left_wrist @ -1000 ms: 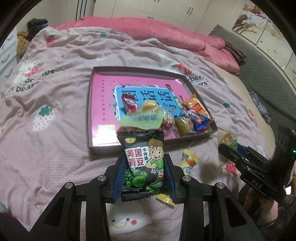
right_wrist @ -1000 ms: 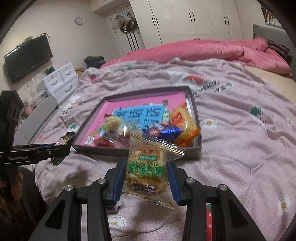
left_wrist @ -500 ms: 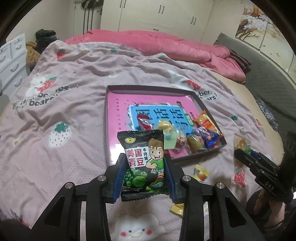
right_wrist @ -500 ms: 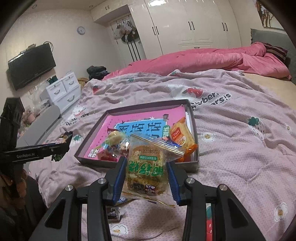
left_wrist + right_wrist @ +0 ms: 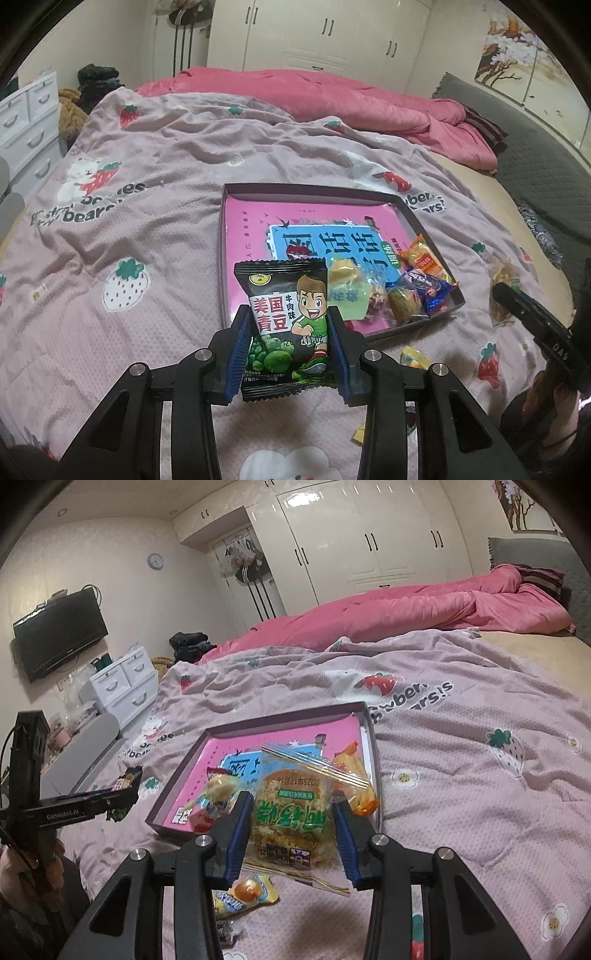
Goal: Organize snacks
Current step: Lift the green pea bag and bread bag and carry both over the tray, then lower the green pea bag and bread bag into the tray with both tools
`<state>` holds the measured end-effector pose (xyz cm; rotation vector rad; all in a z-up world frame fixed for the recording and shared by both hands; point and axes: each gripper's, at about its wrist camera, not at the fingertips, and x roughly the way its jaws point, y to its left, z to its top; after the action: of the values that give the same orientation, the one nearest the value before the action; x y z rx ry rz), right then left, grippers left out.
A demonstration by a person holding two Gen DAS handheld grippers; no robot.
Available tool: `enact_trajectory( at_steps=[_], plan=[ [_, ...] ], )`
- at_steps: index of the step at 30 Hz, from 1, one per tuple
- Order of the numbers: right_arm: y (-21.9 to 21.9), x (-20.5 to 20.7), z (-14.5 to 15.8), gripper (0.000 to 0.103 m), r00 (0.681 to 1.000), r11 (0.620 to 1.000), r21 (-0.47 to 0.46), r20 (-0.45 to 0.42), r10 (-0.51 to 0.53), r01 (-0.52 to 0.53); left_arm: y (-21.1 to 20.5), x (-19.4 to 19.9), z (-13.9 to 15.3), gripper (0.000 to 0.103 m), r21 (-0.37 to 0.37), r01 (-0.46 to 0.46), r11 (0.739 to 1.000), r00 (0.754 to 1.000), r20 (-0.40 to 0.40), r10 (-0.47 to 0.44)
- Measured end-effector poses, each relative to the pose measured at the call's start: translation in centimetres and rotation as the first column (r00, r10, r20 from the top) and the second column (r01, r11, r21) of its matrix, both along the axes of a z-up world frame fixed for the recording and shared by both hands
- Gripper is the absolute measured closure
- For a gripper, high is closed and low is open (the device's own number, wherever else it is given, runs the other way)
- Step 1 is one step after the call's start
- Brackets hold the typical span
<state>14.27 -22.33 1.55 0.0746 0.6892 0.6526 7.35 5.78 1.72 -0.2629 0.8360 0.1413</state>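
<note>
A black green-pea snack packet [image 5: 286, 325] stands upright, pinched between the blue pads of the left gripper [image 5: 288, 349], above the bedspread [image 5: 147, 229] just short of the near edge of the shallow box [image 5: 223, 258]. The right gripper [image 5: 291, 834] clamps a clear-wrapped crispy snack [image 5: 290, 812] before the box's near right corner, where several wrapped sweets [image 5: 410, 295] lie. A yellow candy [image 5: 251, 890] rests on the bedspread below.
</note>
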Motion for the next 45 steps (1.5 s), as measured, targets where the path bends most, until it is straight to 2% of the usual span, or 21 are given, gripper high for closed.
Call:
enact_trajectory(
  at_steps=[12, 19, 31, 45],
  plan=[
    [0.1, 1.2, 0.4, 0.060, 1.000, 1.000, -0.001, 0.023, -0.007, 0.007, 0.8, 1.7, -1.3, 0.062, 0.021, -0.013, 1.000, 1.000, -0.018, 0.013],
    [0.7, 2.9, 0.0, 0.060, 0.999, 1.000, -0.024, 0.033, -0.009, 0.010, 1.0, 3.5, -3.0, 0.062, 0.020, -0.008, 1.000, 0.999, -0.043, 0.009],
    [2.9, 5.5, -2.1, 0.060, 1.000, 0.997, -0.081, 0.006, 0.010, -0.010, 0.5, 5.0, -5.4, 0.062, 0.007, 0.024, 1.000, 0.996, -0.081, -0.024],
    [4.7, 6.5, -4.3, 0.059, 0.999, 0.988, -0.151, -0.022, 0.038, -0.041, 0.4, 5.4, -5.9, 0.062, 0.007, 0.042, 0.999, 0.995, -0.089, -0.041]
  ],
)
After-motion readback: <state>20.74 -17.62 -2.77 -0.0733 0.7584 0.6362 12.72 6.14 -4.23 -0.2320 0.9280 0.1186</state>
